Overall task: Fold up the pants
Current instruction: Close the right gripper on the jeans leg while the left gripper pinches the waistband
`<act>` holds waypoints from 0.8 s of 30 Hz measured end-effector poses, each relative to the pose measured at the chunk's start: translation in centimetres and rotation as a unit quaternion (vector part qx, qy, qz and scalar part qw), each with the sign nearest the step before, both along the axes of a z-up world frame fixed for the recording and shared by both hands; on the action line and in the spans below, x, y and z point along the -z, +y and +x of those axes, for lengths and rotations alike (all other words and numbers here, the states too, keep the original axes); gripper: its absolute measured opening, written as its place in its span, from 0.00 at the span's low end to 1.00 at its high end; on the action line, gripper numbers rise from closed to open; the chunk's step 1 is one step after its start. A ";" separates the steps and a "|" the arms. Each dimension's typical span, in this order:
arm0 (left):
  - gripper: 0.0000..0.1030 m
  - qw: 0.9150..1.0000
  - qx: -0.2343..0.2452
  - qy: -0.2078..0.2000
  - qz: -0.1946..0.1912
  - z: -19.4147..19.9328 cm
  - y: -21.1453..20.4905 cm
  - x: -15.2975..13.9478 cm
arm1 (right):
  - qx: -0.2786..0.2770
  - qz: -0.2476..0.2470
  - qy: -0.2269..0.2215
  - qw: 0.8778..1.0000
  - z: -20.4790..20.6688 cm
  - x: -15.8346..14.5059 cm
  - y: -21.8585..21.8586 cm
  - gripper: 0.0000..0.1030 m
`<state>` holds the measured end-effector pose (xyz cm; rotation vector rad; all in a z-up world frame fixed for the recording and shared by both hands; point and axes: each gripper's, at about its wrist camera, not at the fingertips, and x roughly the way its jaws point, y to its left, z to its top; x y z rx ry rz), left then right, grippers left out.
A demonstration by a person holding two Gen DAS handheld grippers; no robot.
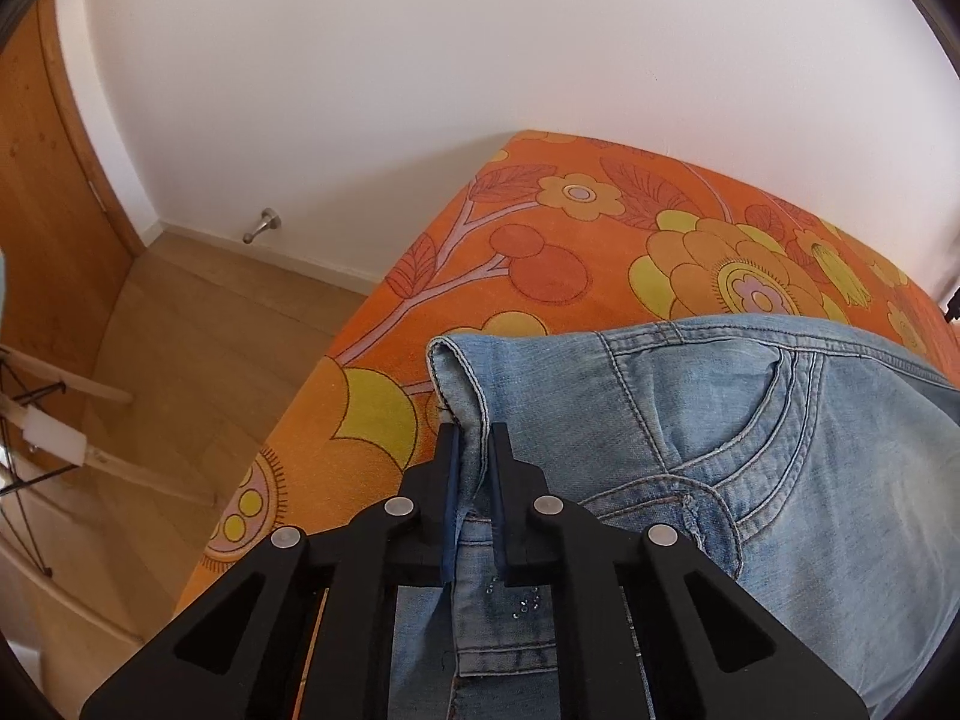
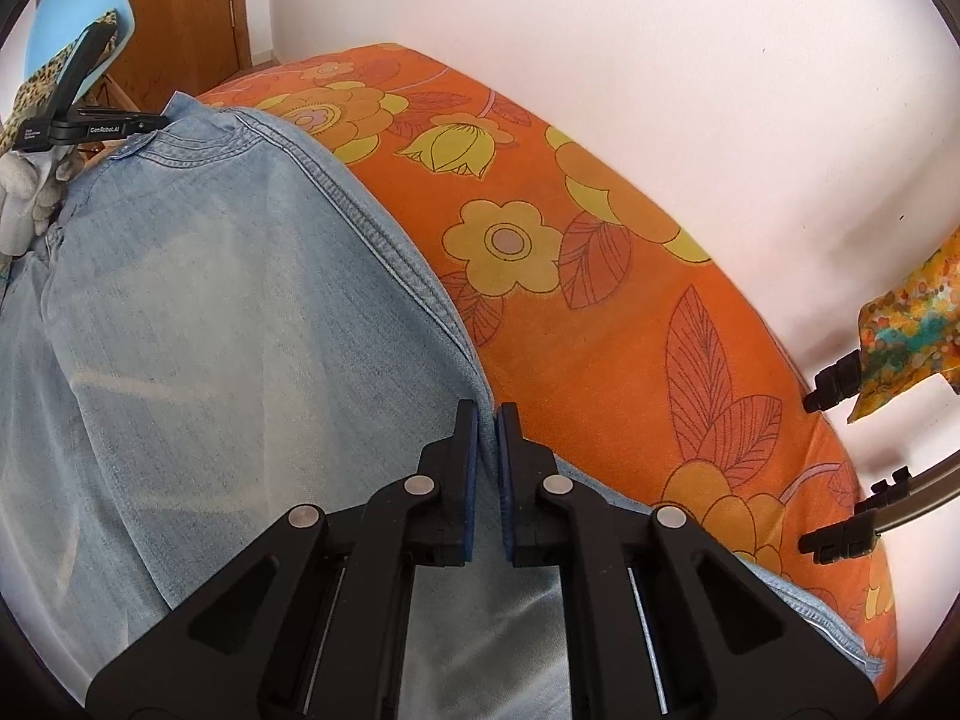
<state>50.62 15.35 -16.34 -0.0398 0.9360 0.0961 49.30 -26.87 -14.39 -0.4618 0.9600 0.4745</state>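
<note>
The left gripper (image 1: 474, 438) has its two fingers closed on a fold of the jeans (image 1: 750, 450) at the waist end. The right gripper (image 2: 486, 420) has its fingers almost together, pinching the side edge of the jeans further along the leg.

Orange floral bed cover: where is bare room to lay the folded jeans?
Bare orange floral bed cover lies between the light blue denim jeans and the white wall. The near side is crowded: jeans, both tools, and tripod legs at the right edge.
</note>
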 end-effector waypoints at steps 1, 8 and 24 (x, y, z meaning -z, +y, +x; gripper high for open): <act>0.07 1.000 -0.002 0.004 -0.003 0.2 0.2 0.2 | 0.004 0.002 -0.002 1.000 0.1 -0.2 -0.1 0.05; 0.38 0.998 -0.032 0.025 -0.053 2.1 2.2 0.2 | 0.014 -0.002 0.002 1.000 0.4 0.0 0.3 0.05; 0.03 0.999 -0.002 -0.024 -0.024 0.8 0.4 -2.1 | 0.024 0.015 -0.022 0.999 -0.3 -1.6 -0.4 0.05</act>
